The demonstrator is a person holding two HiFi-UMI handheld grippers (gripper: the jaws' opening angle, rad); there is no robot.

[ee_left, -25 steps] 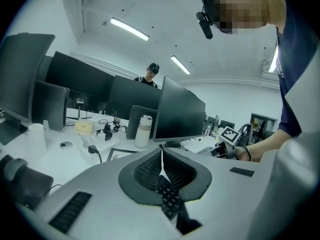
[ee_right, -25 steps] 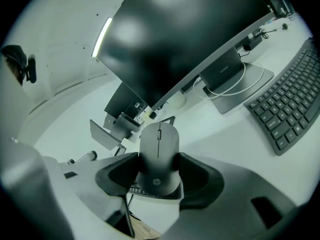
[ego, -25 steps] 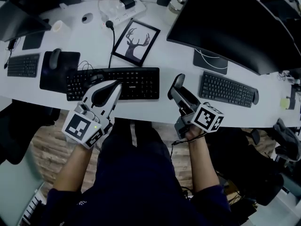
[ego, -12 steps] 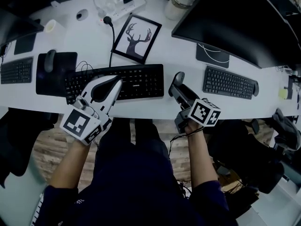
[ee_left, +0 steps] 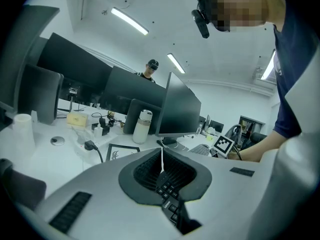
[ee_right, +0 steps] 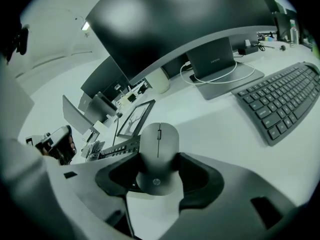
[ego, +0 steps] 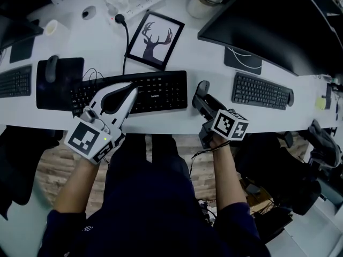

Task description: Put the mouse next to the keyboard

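We grip the mouse [ee_right: 159, 156] in our right gripper [ego: 201, 94], long axis along the jaws, just right of the keyboard [ego: 161, 90] by the table's [ego: 177, 123] front edge; left gripper [ee_left: 161, 158] clenched empty

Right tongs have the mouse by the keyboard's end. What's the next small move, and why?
Probably lower the right tongs a little to set the mouse on the desk: it is gripped between them, already beside the keyboard's right end, seemingly just off the surface.
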